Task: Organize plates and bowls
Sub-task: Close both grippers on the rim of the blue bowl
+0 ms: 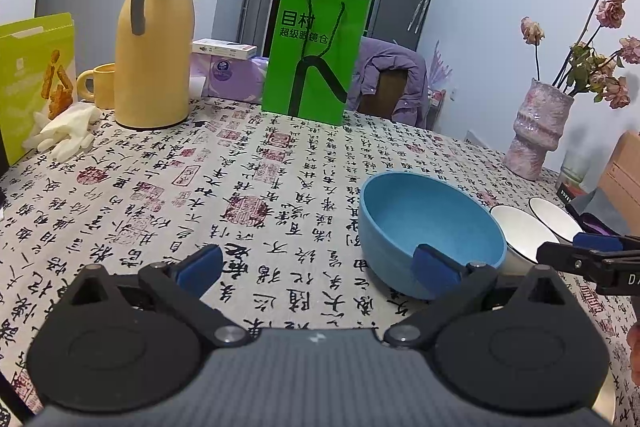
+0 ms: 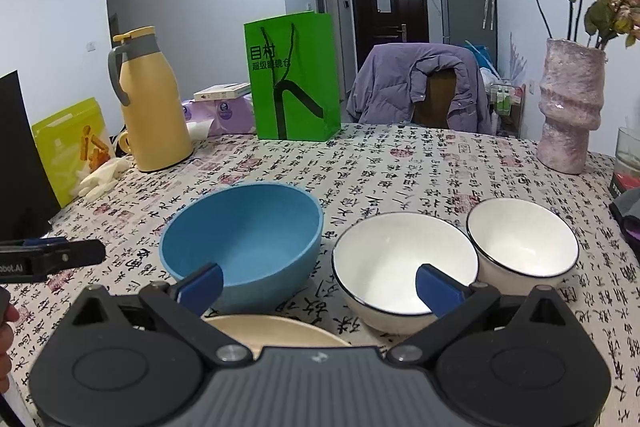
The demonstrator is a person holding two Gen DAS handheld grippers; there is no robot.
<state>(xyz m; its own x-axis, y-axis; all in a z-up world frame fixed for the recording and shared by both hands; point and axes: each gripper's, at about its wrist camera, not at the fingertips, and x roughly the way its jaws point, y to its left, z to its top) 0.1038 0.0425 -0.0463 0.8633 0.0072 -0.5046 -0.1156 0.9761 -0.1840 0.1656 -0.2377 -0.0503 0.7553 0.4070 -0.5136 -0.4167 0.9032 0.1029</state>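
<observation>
Inspector A: Worktop (image 2: 400, 163) carries a calligraphy-print cloth. At its far side stand a green paper bag (image 2: 294, 79), a yellow thermos jug (image 2: 154, 107) and a pink vase (image 2: 568, 107) of dried flowers.

Inspector B: Confirmed. Task items?

Inspector A: Blue bowl (image 2: 244, 239) sits upright on the worktop, left of two white bowls with dark rims. The nearer white bowl (image 2: 400, 259) and the farther white bowl (image 2: 524, 239) stand rim to rim. A cream plate (image 2: 276, 333) lies at the near edge, just before the blue bowl, partly hidden.

Inspector B: Claws?

Inspector A: Left claw (image 1: 316, 267) is spread wide, empty, over bare cloth; its right pad overlaps the blue bowl's near rim, contact cannot be told. Right claw (image 2: 318, 285) is likewise spread, empty, above the plate, framing the blue bowl and nearer white bowl.
</observation>
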